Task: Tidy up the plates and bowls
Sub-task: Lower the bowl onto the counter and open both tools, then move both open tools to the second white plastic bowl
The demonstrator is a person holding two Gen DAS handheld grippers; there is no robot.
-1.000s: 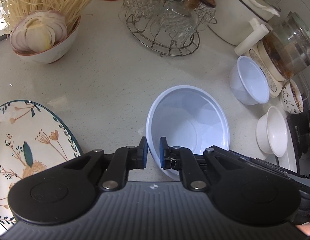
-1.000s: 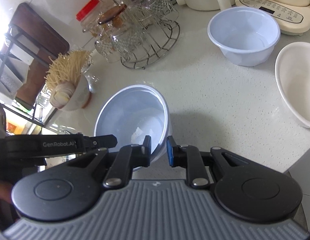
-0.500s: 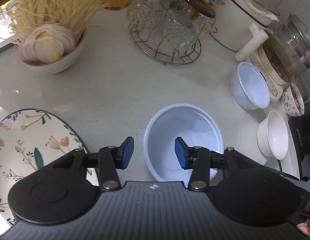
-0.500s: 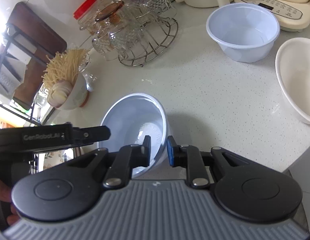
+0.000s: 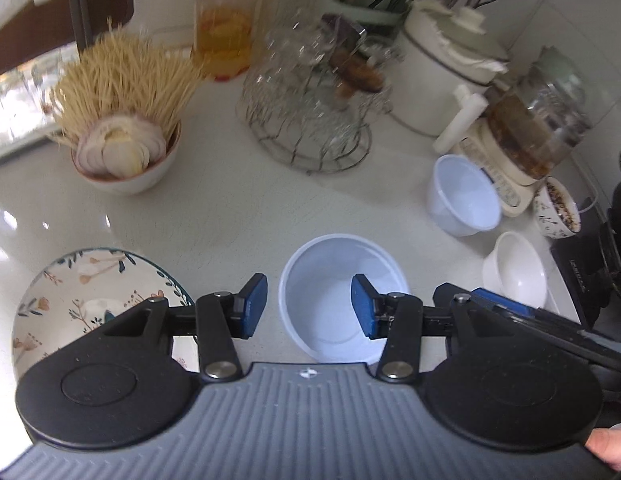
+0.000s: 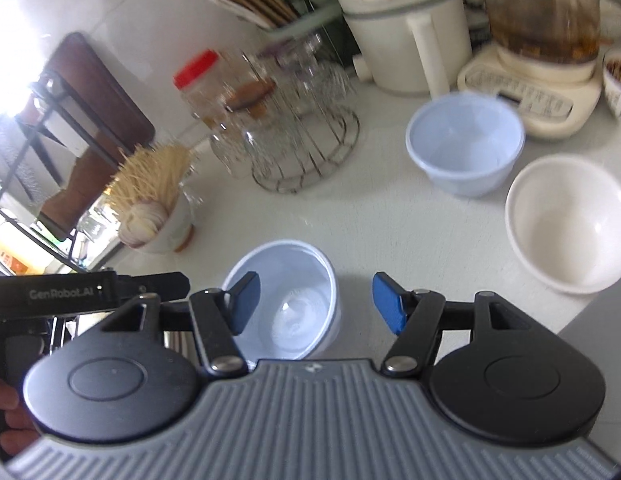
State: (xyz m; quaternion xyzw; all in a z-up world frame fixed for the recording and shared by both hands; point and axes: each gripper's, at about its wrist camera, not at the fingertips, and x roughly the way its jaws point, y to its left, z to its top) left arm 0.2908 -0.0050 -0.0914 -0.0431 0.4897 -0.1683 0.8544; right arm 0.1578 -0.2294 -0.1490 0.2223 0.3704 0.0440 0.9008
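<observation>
Spreading apart, the right gripper [image 6: 316,306] is opening its jaws, pads clear of the pale blue bowl [image 6: 284,304] standing between them on the white counter [image 6: 382,220]. The left gripper [image 5: 308,306] hangs half-open, gripping nothing. A floral plate [image 5: 90,300] lies at nine o'clock; a second blue bowl [image 6: 464,144] at one o'clock.

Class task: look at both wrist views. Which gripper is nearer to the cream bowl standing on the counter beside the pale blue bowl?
Right. The right gripper hangs just left of the cream bowl, jaws opening, nothing clamped. The left gripper sits further left, beyond the near blue bowl.
</observation>
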